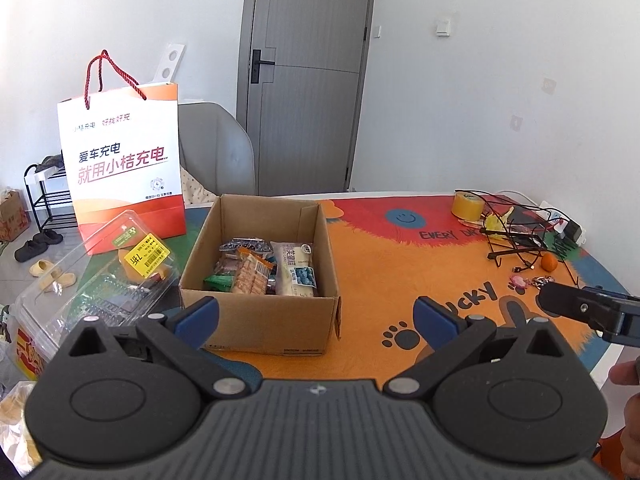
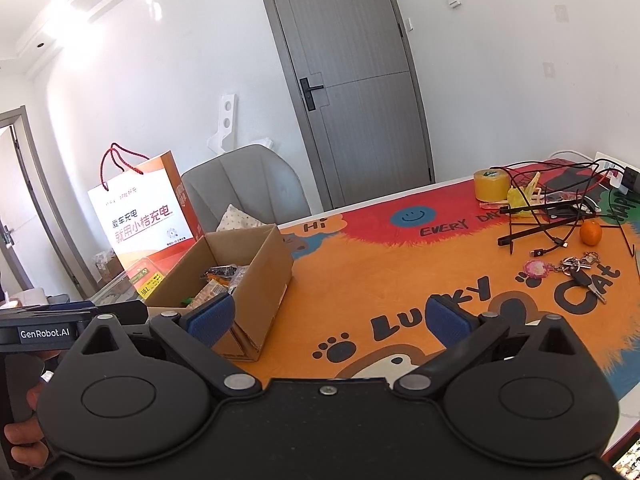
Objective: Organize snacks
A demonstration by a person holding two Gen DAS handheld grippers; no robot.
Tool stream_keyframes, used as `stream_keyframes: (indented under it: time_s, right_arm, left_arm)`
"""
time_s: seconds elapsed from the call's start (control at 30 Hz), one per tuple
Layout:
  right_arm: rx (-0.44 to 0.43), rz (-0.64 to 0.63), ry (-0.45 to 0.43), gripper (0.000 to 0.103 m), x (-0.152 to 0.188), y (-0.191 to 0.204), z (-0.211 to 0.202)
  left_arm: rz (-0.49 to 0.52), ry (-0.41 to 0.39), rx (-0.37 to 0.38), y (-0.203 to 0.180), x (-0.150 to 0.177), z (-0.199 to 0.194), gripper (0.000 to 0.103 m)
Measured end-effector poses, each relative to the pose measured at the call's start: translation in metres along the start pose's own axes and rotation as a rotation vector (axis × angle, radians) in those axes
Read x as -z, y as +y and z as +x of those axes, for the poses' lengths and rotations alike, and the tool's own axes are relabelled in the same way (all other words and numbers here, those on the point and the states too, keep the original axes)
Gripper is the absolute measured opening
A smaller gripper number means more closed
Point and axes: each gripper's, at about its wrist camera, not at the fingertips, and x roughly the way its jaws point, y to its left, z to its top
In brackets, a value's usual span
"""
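An open cardboard box [image 1: 256, 312] stands on the orange cartoon mat and holds several snack packets [image 1: 260, 270], among them a white packet with blue print [image 1: 296, 268]. The box also shows at the left in the right wrist view [image 2: 260, 276]. My left gripper [image 1: 316, 320] is open and empty, just in front of the box. My right gripper [image 2: 328, 318] is open and empty, over the mat to the right of the box. Its body shows at the right edge of the left wrist view [image 1: 592, 312].
A clear plastic clamshell [image 1: 100, 280] with a yellow label lies left of the box. A white and orange paper bag [image 1: 124, 168] stands behind it. At the back right lie a tape roll [image 2: 490, 184], cables [image 2: 560, 196], a small orange [image 2: 591, 233] and keys [image 2: 576, 270].
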Motion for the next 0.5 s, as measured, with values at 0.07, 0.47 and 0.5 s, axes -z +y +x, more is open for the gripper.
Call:
stream_keyframes:
  time_s: [0.07,0.47,0.5]
  right_arm:
    - [0.001,0.0,0.002,0.103,0.0,0.0002,0.0003]
    - [0.0,0.001,0.009,0.103,0.0013,0.0001,0.0021]
    - [0.0,0.001,0.009,0.103,0.0013,0.0001,0.0021]
  left_arm:
    - [-0.001,0.001,0.001,0.0007,0.0003,0.0001,0.103]
    - [-0.002,-0.018,-0.004,0.0032,0.0007,-0.0004,0.103]
    - [0.0,-0.017,-0.003,0.0025,0.0009,-0.0004,0.103]
